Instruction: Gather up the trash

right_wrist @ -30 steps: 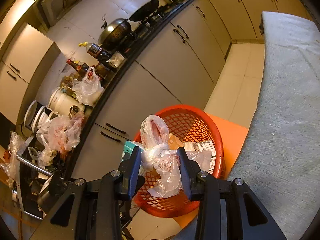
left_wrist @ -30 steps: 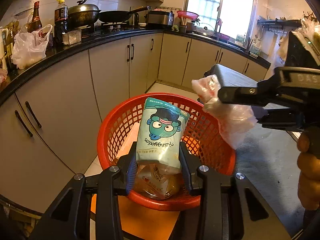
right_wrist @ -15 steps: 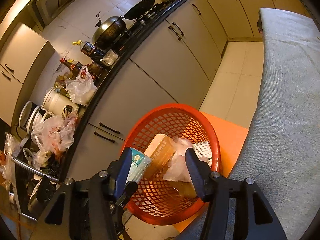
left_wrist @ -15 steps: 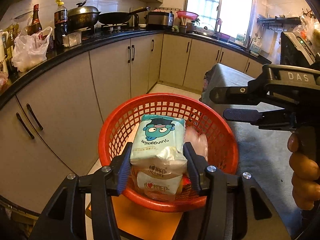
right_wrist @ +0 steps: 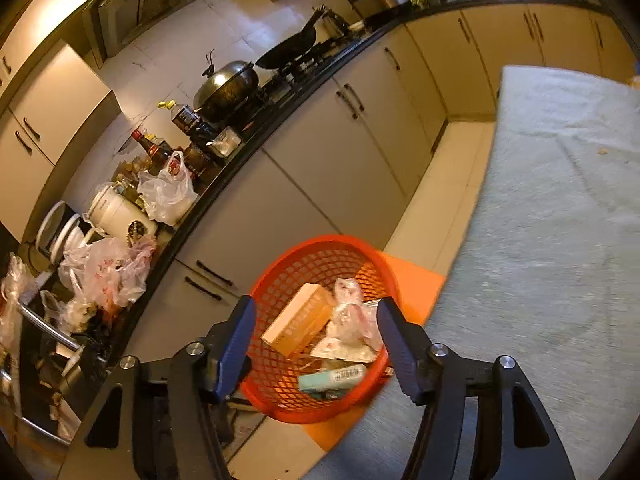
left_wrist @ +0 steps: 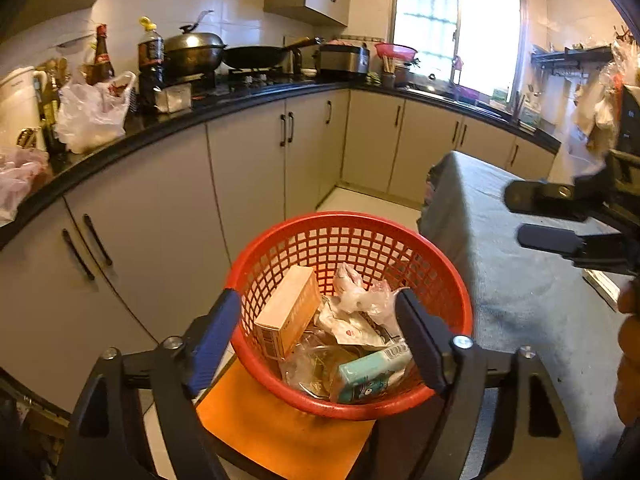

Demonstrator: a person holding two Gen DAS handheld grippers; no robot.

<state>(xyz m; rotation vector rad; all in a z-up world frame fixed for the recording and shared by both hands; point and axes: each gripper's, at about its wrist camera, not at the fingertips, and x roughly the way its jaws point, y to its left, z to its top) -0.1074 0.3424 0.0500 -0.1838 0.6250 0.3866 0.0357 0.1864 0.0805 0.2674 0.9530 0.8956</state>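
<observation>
A red mesh basket stands on an orange stool beside the table. Inside it lie a tan box, a crumpled clear plastic bag and a teal cartoon packet. My left gripper hangs above the basket, its jaws opening, nothing gripped between them. My right gripper is also over the basket, jaws opening and empty. A hand holds the right gripper at the edge of the left wrist view.
A table under grey cloth lies right of the basket. Beige cabinets under a black counter curve along the left and back. On the counter stand plastic bags, bottles, a wok and a pan.
Both grippers opened. The teal packet dropped from the left gripper into the basket, and the plastic bag dropped from the right one. The right gripper drew back towards the table.
</observation>
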